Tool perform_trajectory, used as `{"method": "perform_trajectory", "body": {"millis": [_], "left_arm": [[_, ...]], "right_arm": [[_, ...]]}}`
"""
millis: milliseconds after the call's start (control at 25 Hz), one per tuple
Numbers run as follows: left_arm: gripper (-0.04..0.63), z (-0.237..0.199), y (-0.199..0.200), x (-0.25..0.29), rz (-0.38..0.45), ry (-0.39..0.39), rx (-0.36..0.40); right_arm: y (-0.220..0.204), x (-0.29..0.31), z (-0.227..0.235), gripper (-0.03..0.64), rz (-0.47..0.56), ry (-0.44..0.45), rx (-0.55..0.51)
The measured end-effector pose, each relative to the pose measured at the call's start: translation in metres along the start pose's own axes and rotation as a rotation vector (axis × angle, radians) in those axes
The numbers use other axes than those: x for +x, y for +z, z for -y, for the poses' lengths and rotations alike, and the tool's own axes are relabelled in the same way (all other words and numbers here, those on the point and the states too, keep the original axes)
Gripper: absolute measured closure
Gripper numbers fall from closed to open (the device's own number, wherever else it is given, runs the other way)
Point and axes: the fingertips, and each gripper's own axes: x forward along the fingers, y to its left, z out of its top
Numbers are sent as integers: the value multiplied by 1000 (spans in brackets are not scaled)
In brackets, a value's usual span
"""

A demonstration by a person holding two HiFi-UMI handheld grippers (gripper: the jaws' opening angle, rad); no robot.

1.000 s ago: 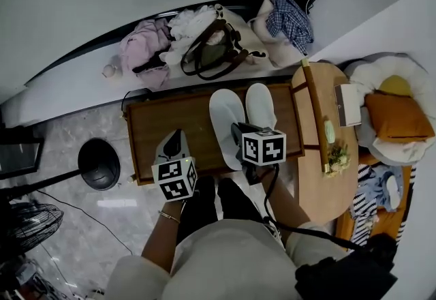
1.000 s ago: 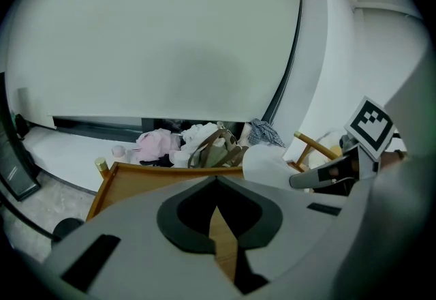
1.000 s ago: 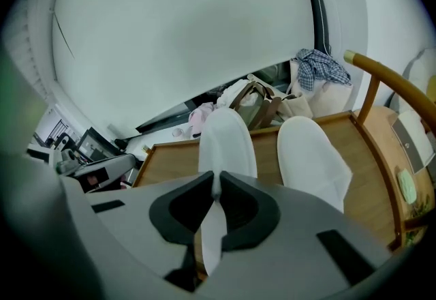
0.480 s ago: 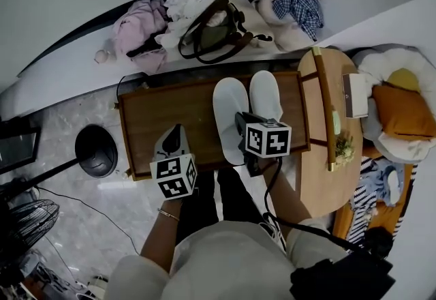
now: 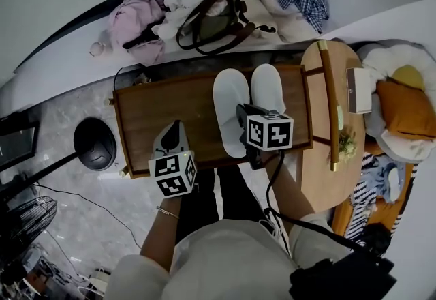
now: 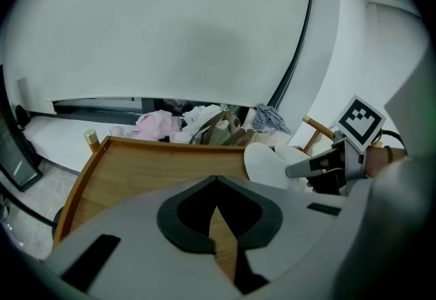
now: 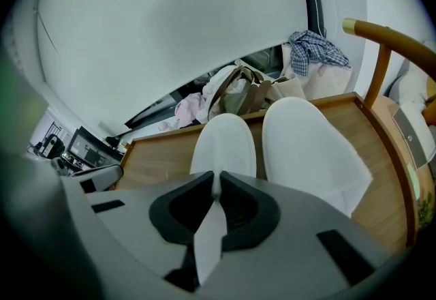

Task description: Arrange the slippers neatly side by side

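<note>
Slippers (image 5: pixel 248 97), both white, lie on the right half of the wooden counter (image 5: pixel 157 108), toes toward the far wall and heels toward the person. Their long axes run near to far and almost parallel. The left slipper (image 7: pixel 225 142) sits just beside the right slipper (image 7: pixel 306 145), with a thin strip of wood between them and its toe a little nearer. The right hand-held gripper (image 7: pixel 216 189) is nearly closed, pinching the heel edge of the left slipper. The left hand-held gripper (image 6: pixel 216 179) hangs over the bare left part of the counter, jaws together and empty. The step looks like final alignment: a small push away to level the toes, then letting go.
</note>
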Motion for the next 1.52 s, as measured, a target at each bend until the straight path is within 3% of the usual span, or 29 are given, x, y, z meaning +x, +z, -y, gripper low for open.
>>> {"method": "perform_trajectory", "body": {"millis": [1320,1520], "left_arm": [[581,10,-6,12,-18,12,-38],[581,12,-7,8,-11,18,-44]], "right_arm": [[-3,5,15,565,-17,-15,-19],[-3,0,16,531,-5,-21,-17]]}}
